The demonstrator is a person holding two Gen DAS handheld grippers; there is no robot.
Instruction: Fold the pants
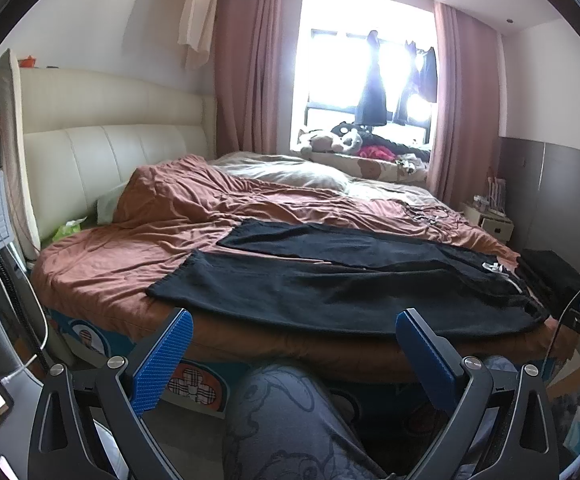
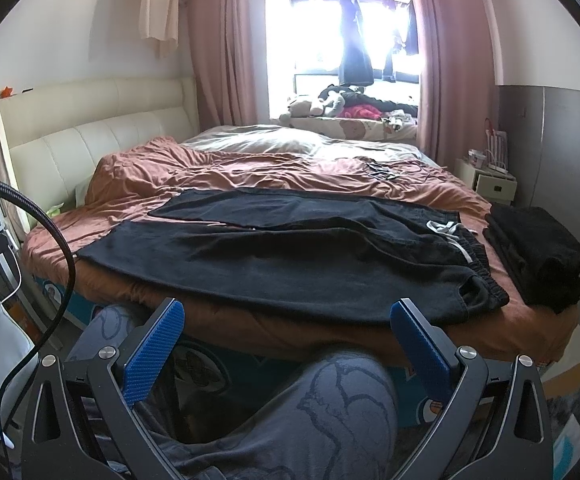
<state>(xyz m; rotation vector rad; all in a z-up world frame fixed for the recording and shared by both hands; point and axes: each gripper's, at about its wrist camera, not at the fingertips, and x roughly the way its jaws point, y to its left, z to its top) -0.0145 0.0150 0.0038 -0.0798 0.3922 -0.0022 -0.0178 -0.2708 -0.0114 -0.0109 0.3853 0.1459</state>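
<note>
In the left wrist view, the left gripper [image 1: 291,320] sat low in the frame with its blue-padded fingers [image 1: 162,364] spread wide apart and nothing between them, held short of the bed's near edge. The black pants [image 1: 329,280] lay flat across the middle of the frame on the rust-brown bedspread [image 1: 170,216], both legs stretched toward the left and the waistband with its white drawstring [image 1: 493,267] toward the right. A folded dark pile [image 1: 549,276] rested just beside the waistband at the right edge. The person's knee in grey printed fabric [image 1: 282,412] filled the lower centre. On the window ledge [image 1: 369,166] in the upper middle sat plush toys and heaped clothes; what else lay there was too small to tell.

In the right wrist view, the right gripper [image 2: 288,318] likewise showed its blue fingers [image 2: 150,356] well apart and empty, just short of the mattress edge. The pants [image 2: 290,256] spanned the centre, waistband at the right, drawstring [image 2: 445,230] showing white. The folded dark pile [image 2: 537,252] stood at the right, apart from the waistband by a strip of bedspread [image 2: 218,168]. A small cream bedside cabinet [image 2: 489,184] at the right held upright items I could not identify
</note>
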